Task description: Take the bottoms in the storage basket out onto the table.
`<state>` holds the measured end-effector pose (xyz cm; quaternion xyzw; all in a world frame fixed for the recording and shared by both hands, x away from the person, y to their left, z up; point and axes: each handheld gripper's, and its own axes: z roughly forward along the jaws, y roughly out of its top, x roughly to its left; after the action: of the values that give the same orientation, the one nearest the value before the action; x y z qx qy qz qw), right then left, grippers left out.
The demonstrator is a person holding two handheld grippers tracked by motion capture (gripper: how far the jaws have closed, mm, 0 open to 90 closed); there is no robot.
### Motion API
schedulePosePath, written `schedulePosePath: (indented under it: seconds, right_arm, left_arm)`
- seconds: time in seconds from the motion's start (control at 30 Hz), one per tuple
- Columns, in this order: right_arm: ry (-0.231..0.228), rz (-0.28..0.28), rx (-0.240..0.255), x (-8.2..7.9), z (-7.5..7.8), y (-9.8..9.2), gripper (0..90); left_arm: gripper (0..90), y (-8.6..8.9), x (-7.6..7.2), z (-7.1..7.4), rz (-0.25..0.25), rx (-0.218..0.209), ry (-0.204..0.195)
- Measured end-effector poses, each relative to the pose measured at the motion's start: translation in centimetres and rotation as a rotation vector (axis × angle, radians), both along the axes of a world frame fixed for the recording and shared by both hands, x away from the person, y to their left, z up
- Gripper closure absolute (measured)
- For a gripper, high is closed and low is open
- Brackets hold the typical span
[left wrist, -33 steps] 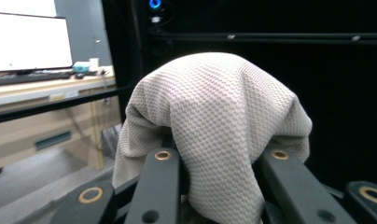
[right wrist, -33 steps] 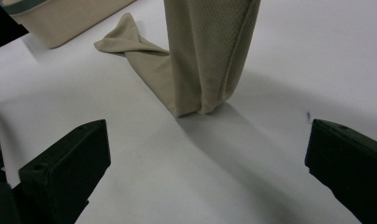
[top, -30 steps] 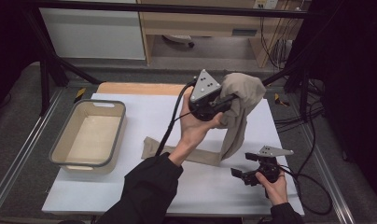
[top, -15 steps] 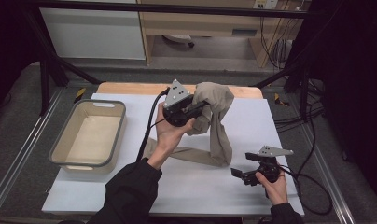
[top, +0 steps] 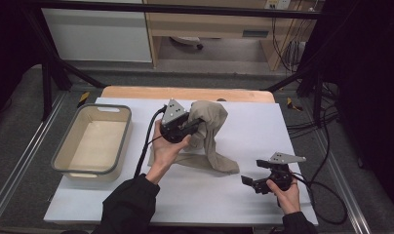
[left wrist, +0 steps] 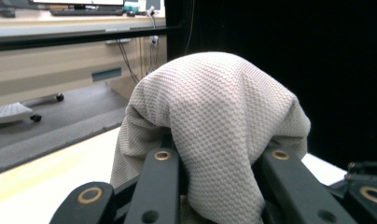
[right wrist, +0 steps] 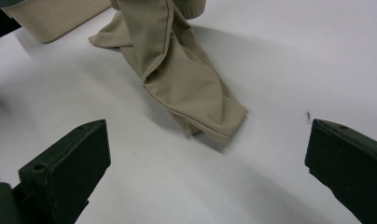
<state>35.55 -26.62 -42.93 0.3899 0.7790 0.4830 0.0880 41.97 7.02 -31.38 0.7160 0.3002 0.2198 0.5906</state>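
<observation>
Cloth [left wrist: 214, 126] drapes over left gripper [top: 195, 126], hiding its fingers' tips.

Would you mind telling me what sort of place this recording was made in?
Most likely a lab or office set up for recording: a white-topped table stands inside a black frame, cables hang by a desk, and a keyboard lies on the floor behind.

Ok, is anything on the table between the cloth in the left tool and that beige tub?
Nothing visible. The left tool holds the beige cloth bunched up, its tail trailing on the white tabletop. The stretch of table across to the tub is bare.
</observation>
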Motion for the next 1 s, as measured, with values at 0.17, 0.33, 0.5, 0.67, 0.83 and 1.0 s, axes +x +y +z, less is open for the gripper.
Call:
schedulePosePath:
  seconds: [0.17,0.33,0.5,0.67,0.83,1.0]
  right_arm:
    - [0.001,-0.003,-0.001,0.0,0.0,0.0,0.5]
    - [-0.004,0.001,-0.007,0.0,-0.1,0.0,0.5]
    - [-0.003,0.0,-0.008,0.0,-0.1,0.0,0.5]
    - [-0.002,-0.001,-0.01,0.0,-0.1,0.0,0.5]
    - [-0.002,-0.001,-0.01,0.1,-0.1,0.0,0.5]
    - [-0.003,-0.002,-0.009,0.0,-0.1,0.0,0.5]
  left_arm:
    - [74.4,0.4,0.0,-1.7,0.005,0.035,0.033]
    - [73.8,0.5,0.0,-2.9,0.004,0.065,0.063]
    - [73.1,0.5,0.0,-3.9,0.004,0.11,0.086]
    - [71.5,0.4,0.0,-5.1,0.01,0.174,0.111]
    - [68.9,0.3,0.1,-6.2,0.017,0.217,0.145]
    - [61.0,0.3,0.1,-7.0,0.014,0.252,0.188]
